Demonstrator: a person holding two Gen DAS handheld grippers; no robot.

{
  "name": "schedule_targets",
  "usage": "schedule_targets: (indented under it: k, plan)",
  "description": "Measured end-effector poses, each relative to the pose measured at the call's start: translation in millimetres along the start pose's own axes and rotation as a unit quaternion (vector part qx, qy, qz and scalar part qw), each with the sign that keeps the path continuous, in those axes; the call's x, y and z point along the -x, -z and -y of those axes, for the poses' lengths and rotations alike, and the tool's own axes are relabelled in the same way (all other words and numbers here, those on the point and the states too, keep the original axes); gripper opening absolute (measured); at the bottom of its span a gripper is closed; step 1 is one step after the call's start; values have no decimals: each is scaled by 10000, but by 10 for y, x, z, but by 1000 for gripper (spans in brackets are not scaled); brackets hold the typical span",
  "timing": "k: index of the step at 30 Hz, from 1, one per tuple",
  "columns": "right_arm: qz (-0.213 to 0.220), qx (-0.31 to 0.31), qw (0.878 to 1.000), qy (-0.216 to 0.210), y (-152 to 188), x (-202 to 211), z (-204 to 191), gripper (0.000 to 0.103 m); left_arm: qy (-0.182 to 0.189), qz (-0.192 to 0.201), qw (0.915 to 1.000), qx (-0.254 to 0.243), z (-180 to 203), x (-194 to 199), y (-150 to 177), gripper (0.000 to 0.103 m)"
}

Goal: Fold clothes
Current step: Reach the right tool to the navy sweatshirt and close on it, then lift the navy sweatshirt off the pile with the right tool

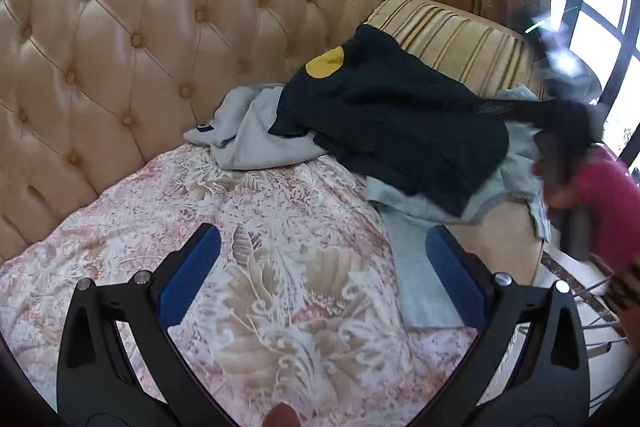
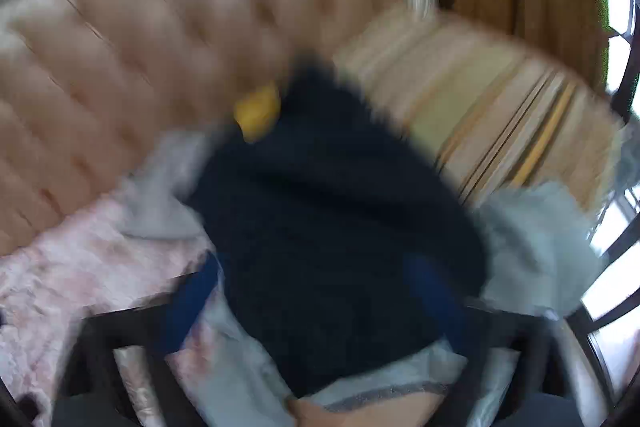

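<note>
Two grippers are working over a bed spread with a floral coverlet (image 1: 280, 267). The left gripper (image 1: 324, 275) is hovering with its blue pads spread wide and nothing between them, above bare coverlet. The right gripper (image 2: 316, 299) is reaching over the near edge of the dark navy garment (image 1: 392, 131); its view is motion-blurred, but its blue fingers are standing wide apart on either side of the cloth, and no pinch is visible.

The pile is lying ahead and to the right of the left gripper, up against the tufted headboard (image 1: 132, 39) and the striped pillow (image 1: 460, 39). The navy garment, with a yellow patch (image 1: 325, 63) at its far end, is resting on top; its long axis is running from far-left near the headboard down to near-right. A grey garment (image 1: 248, 139) is spreading out from under its left side, and a pale blue garment (image 1: 424, 267) is trailing from under its near edge toward the left gripper's right finger.

By position, the right gripper is judged the nearer tool for the navy garment. Open room is lying to the near left, on the coverlet; the headboard, the pillow and the bed's right edge are closing the other sides.
</note>
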State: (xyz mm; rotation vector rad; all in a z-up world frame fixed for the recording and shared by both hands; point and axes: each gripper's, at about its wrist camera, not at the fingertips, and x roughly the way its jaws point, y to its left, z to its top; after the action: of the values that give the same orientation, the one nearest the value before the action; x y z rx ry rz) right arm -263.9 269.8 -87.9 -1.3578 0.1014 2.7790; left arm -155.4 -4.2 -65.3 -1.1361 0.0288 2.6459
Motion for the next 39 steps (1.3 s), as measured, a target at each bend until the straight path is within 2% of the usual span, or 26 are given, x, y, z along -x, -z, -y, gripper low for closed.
schedule_targets:
  k: [1, 3, 4, 5, 7, 11, 16, 17, 18, 19, 20, 22, 24, 28, 33, 36, 38, 39]
  plan:
    - [-91, -223, 9996, -112, -57, -173, 97, 54, 3, 4, 10000, -11, -38, -46, -13, 103]
    - [-170, -478, 9985, -192, -148, -362, 230, 65, -23, 8, 9999, -106, -72, -167, -34, 103]
    - [-253, -386, 9986, -249, -191, -448, 251, 77, -37, 11, 9999, -155, -88, -229, -45, 103]
    - [-277, -201, 9991, -256, -220, -502, 244, 80, -51, -27, 9998, -180, -105, -307, -60, 103]
    - [-215, 324, 9991, -188, -283, -554, 162, 80, -30, -115, 9998, -145, -141, -452, -74, 103]
    - [-120, 931, 9956, -63, -429, -632, 64, 81, 27, -165, 9998, 77, -234, -620, -37, 103]
    - [-745, 1460, 9861, 259, -544, -1061, 43, 81, 10, -391, 9990, 211, -381, -742, 103, 103]
    - [-760, 1595, 9838, 304, -524, -1084, 32, 78, 1, -440, 9987, 258, -425, -758, 126, 103]
    - [-743, 1720, 9816, 361, -505, -1090, 28, 72, -6, -488, 9983, 316, -475, -777, 146, 103]
    - [-669, 1752, 9817, 324, -496, -1050, 48, 41, -36, -523, 9979, 373, -522, -791, 163, 103]
    - [-602, 1637, 9847, 62, -507, -988, 95, 15, -70, -556, 9975, 429, -567, -804, 180, 103]
    - [-466, 1366, 9891, -302, -521, -859, 191, 8, -97, -590, 9969, 512, -627, -806, 188, 103]
    - [-384, 1147, 9913, -525, -523, -750, 272, 7, -101, -600, 9965, 576, -658, -788, 183, 103]
    - [-602, 1475, 9869, -254, -474, -851, 191, 7, 9, -633, 9951, 762, -679, -689, 185, 103]
    - [-566, 1919, 9798, 70, -399, -944, 41, 7, -73, -617, 9951, 770, -710, -581, 274, 103]
    - [-504, 1685, 9844, 72, -383, -930, 58, 7, -101, -759, 9931, 891, -772, -595, 348, 103]
    - [-297, 1581, 9869, 73, -387, -851, 50, 6, -136, -791, 9924, 931, -798, -592, 371, 103]
    - [-167, 1462, 9891, -56, -403, -781, 57, 6, -155, -805, 9921, 949, -810, -590, 381, 103]
